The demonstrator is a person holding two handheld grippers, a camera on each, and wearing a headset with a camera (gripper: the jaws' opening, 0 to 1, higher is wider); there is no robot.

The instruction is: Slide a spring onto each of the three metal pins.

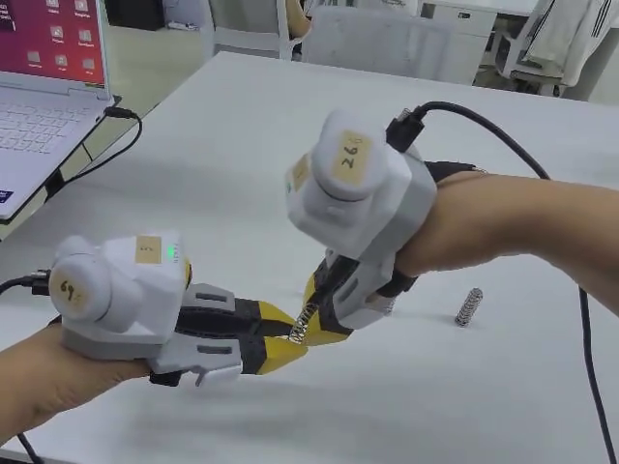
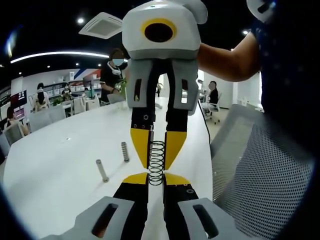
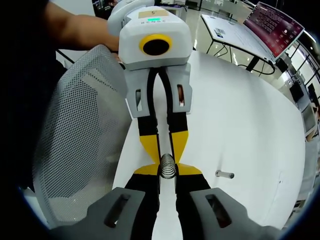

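The left hand-held gripper [image 2: 156, 182] and right hand-held gripper [image 3: 167, 172] pinch one spring [image 2: 156, 160] tip to tip; a loose spring [image 1: 469, 306] and pin [image 3: 224, 174] lie nearby.

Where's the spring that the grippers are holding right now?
Head view, lower centre: the spring is pinched where the tips of the left gripper and right gripper meet.

Open silver laptop w/ magenta screen [image 1: 48, 48] well beyond left gripper [image 1: 285, 346], black cable [image 1: 111, 155] at laptop's side, white tabletop [image 1: 242, 145] below gripper, grey mesh chair back [image 3: 75, 125] beside it, seated ppl [image 2: 213, 95] in bkgd.
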